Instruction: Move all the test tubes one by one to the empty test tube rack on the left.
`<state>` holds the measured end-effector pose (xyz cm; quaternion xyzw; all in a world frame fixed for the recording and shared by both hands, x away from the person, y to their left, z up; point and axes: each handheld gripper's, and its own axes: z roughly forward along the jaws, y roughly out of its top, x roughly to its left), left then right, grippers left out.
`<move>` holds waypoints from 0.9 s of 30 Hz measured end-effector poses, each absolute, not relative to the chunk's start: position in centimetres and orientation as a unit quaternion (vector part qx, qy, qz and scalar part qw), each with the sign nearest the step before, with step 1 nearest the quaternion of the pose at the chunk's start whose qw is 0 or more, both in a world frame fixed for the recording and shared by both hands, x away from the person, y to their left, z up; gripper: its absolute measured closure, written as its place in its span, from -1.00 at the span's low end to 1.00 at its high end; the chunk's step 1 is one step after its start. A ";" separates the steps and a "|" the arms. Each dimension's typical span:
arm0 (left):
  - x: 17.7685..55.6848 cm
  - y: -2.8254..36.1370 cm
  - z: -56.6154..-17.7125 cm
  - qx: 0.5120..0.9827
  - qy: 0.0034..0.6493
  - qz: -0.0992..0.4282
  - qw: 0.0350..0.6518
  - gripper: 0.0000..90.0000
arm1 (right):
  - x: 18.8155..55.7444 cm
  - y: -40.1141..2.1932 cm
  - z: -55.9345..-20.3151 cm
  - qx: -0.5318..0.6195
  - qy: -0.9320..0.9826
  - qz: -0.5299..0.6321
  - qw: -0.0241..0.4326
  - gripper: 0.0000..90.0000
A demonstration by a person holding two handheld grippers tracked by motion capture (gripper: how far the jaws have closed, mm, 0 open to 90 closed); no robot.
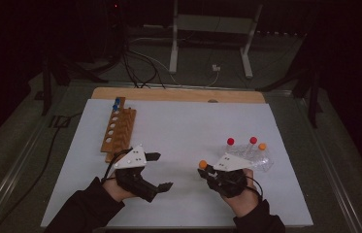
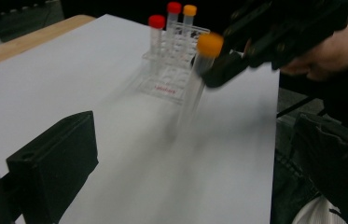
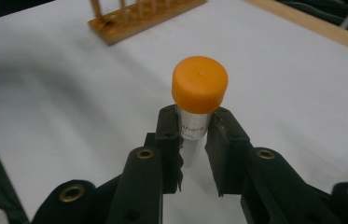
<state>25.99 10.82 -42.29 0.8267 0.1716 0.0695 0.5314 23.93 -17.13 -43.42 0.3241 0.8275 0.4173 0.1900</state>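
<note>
My right gripper [image 3: 192, 123] is shut on a clear test tube with an orange cap [image 3: 199, 84], gripped just below the cap and held upright. From above, this gripper [image 1: 208, 171] and its tube [image 1: 203, 164] sit left of a clear plastic rack [image 1: 261, 162]. That rack holds two red-capped tubes [image 1: 230, 141] and an orange-capped one [image 1: 262, 146]. My left gripper [image 1: 161, 171] hovers open over the white sheet, nothing between its jaws. Its own view looks at the right gripper [image 2: 227, 70] carrying the blurred tube [image 2: 209, 45] in front of the clear rack [image 2: 171, 79].
A wooden tube rack [image 1: 118, 128] lies at the sheet's far left, with blue-capped tubes [image 1: 116, 103] at its far end. It also appears at the top of the right gripper view [image 3: 139, 18]. A white sheet [image 1: 183, 126] covers the wooden table [image 1: 178, 94].
</note>
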 end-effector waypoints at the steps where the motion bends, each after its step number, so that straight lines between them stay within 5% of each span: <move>1: 26.0 10.6 -42.2 0.827 0.170 0.068 0.532 -0.93 | 23.9 -16.8 -43.5 0.320 0.830 0.416 0.188 0.66; 8: 26.6 8.6 -41.8 0.826 0.160 0.066 0.537 -0.81 | 23.8 -16.1 -43.8 0.313 0.834 0.419 0.174 0.66; 27: 28.3 5.2 -42.6 0.831 0.134 0.062 0.537 0.28 | 23.9 -15.9 -43.9 0.310 0.838 0.419 0.161 0.66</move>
